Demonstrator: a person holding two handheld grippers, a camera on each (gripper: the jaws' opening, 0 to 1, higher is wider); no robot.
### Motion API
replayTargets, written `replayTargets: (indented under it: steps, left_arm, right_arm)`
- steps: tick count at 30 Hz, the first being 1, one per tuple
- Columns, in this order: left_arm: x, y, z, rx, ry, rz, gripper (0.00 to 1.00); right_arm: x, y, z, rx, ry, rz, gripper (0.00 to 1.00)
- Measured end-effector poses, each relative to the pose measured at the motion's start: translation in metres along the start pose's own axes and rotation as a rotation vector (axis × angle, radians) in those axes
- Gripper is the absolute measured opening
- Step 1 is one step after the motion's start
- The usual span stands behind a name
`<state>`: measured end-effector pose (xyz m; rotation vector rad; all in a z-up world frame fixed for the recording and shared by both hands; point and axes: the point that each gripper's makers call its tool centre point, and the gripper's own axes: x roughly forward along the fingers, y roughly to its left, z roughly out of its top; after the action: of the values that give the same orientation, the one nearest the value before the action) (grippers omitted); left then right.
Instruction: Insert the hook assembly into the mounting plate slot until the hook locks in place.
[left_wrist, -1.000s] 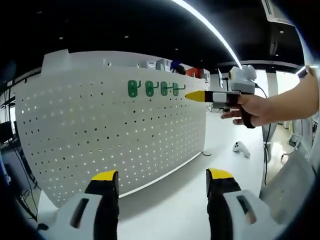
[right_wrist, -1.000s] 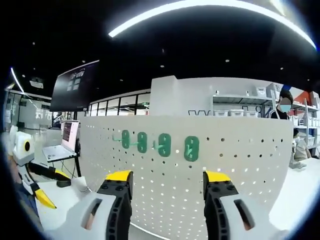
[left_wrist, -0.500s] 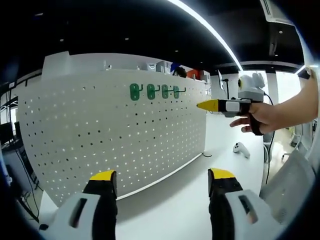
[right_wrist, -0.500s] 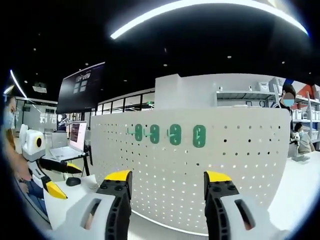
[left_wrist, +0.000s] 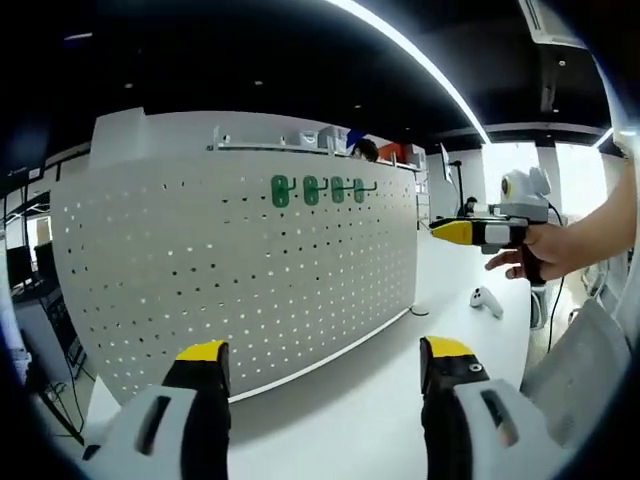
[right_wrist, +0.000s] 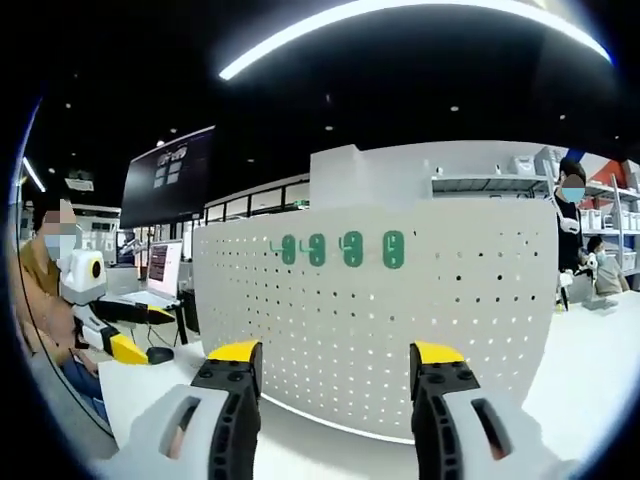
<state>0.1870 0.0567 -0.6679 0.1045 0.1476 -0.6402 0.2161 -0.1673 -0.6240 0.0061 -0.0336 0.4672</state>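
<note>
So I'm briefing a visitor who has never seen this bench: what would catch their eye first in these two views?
Probably the big white perforated panel standing upright on the white table, with four green hooks in a row near its top edge. Next, the yellow-tipped tools: the left tool open in front of the panel, and the right tool held in a hand at the panel's right.

hooks on pegboard, board on table

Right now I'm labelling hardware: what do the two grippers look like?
Left gripper: two black jaws with yellow tips on pale grey bodies, each with a dark slot. Right gripper matches. In the left gripper view it shows a yellow tip, a black-and-white body and a dark cable.
</note>
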Motion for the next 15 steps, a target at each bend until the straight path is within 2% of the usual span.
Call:
replayTargets:
  steps: [7,15]
  left_arm:
    - [-0.007,0.003,0.0,-0.003,-0.005,0.012,0.83]
    - [-0.017,0.004,-0.004,-0.009,-0.003,0.018,0.84]
  right_arm:
    - [-0.017,0.002,-0.004,0.017,0.005,-0.005,0.59]
    - [-0.034,0.004,-0.017,0.023,0.027,-0.006,0.6]
